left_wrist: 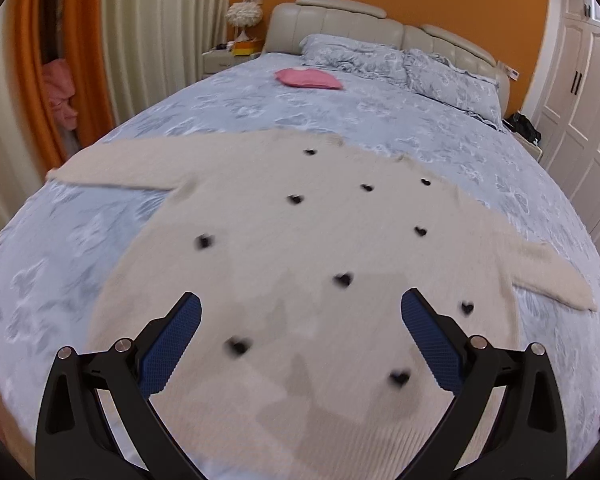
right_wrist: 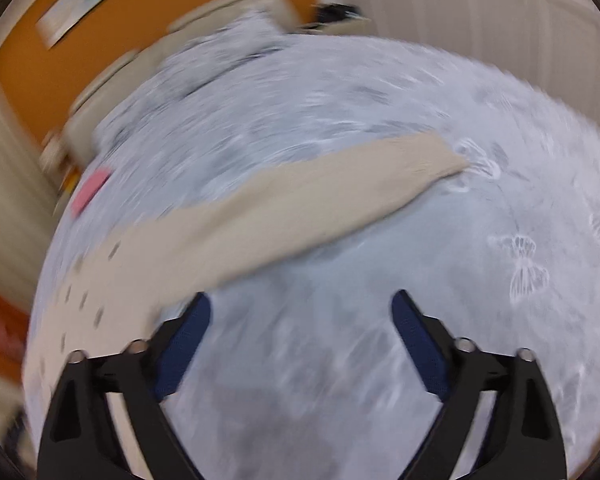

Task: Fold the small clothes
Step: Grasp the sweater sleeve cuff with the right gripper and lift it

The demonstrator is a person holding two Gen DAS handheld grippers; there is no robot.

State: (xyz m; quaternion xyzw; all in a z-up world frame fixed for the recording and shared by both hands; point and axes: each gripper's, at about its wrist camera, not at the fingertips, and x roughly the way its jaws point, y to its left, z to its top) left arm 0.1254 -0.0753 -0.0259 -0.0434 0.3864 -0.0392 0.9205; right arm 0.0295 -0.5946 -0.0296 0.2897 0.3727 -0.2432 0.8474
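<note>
A cream knit sweater [left_wrist: 284, 248] with small black hearts lies flat on the bed, both sleeves spread out to the sides. My left gripper [left_wrist: 300, 312] is open and empty, hovering above the sweater's lower body. My right gripper [right_wrist: 300, 312] is open and empty above the bare bedspread, just right of the sweater's body. The sweater's right sleeve [right_wrist: 300, 196] stretches across the right wrist view beyond the fingers. That view is blurred by motion.
The bed has a light blue floral bedspread [left_wrist: 440, 144], two pillows [left_wrist: 420, 68] and a beige headboard [left_wrist: 340, 16]. A pink cushion [left_wrist: 308, 78] lies near the pillows. A nightstand [left_wrist: 224, 60] with a lamp stands at left, white wardrobes [left_wrist: 580, 92] at right.
</note>
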